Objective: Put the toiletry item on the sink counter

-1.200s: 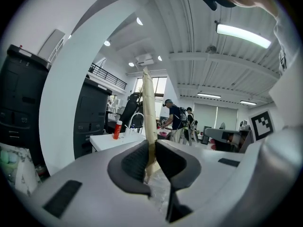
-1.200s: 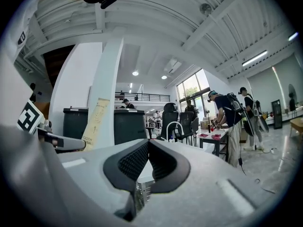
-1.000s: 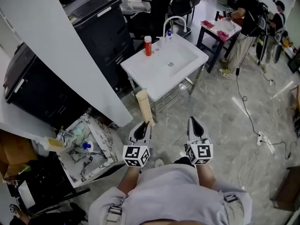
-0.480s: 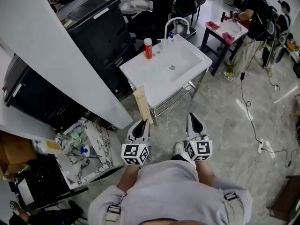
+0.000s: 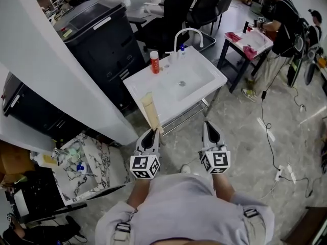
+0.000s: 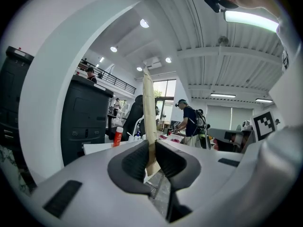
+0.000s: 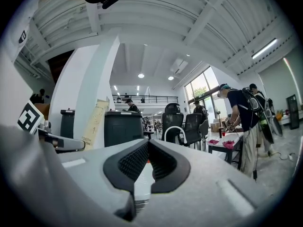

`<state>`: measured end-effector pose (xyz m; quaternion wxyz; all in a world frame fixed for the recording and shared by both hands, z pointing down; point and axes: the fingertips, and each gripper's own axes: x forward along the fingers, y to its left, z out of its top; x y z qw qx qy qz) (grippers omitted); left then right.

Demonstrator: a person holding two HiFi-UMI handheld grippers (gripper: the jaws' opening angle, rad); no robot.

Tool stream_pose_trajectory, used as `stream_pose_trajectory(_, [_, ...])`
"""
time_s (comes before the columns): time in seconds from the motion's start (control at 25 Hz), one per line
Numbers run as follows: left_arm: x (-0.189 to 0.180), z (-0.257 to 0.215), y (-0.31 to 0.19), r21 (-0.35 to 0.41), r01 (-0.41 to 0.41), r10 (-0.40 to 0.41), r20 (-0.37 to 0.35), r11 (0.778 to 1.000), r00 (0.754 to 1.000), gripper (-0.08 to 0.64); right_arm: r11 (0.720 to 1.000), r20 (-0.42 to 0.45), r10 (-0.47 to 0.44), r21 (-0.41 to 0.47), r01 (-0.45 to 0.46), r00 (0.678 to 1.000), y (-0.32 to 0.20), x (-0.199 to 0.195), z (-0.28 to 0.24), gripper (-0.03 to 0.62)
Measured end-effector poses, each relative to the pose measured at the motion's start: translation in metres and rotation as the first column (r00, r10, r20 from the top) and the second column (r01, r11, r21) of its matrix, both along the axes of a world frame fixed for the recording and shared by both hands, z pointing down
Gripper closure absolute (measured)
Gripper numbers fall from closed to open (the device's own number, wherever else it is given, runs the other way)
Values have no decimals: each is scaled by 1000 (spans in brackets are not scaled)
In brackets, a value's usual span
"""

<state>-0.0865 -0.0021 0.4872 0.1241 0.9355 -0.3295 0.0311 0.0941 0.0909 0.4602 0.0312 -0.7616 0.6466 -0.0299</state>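
Observation:
A long beige toothpaste box (image 5: 150, 111) stands upright in my left gripper (image 5: 151, 131), which is shut on its lower end. In the head view the box's top overlaps the front edge of the white sink counter (image 5: 139, 83), which has a basin (image 5: 180, 81) and a curved faucet (image 5: 187, 32). In the left gripper view the box (image 6: 149, 112) rises between the jaws of the left gripper (image 6: 152, 157). My right gripper (image 5: 209, 127) is level beside it, shut and empty; in its own view the right gripper (image 7: 148, 150) shows both jaws touching, and the box (image 7: 94, 122) at the left.
A red-and-white bottle (image 5: 154, 62) stands on the counter's back left. A white column (image 5: 56, 70) and a black cabinet (image 5: 102, 40) are to the left. A small marble basin (image 5: 94, 167) with items sits low left. Chairs (image 5: 173, 9), a person (image 5: 283, 24) and floor cables (image 5: 270, 134) are beyond.
Both grippers and the view have advanced toward the sink counter; it now lies closer, and the box's top reaches over its front edge. Both grips are unchanged.

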Motion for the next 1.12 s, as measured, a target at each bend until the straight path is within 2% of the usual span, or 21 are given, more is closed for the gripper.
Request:
stream_pose_trajectory(0.28, [40, 9, -7, -26, 44, -44, 15, 999, 999, 515, 1000, 9, -21, -9, 21, 1000, -4, 47, 9, 588])
stream_pose_trajectory(0.56, [62, 0, -24, -10, 76, -76, 32, 997, 997, 515, 1000, 25, -10, -4, 10, 1000, -10, 82, 14, 588])
stream_pose_trajectory(0.8, [65, 11, -43, -31, 106, -104, 51, 994, 993, 515, 999, 34, -35, -7, 35, 999, -32, 87, 21, 588])
stream_pose_trajectory(1.12, [75, 32, -88, -59, 131, -129, 36, 990, 991, 515, 998, 26, -53, -21, 54, 998, -80, 95, 34, 588])
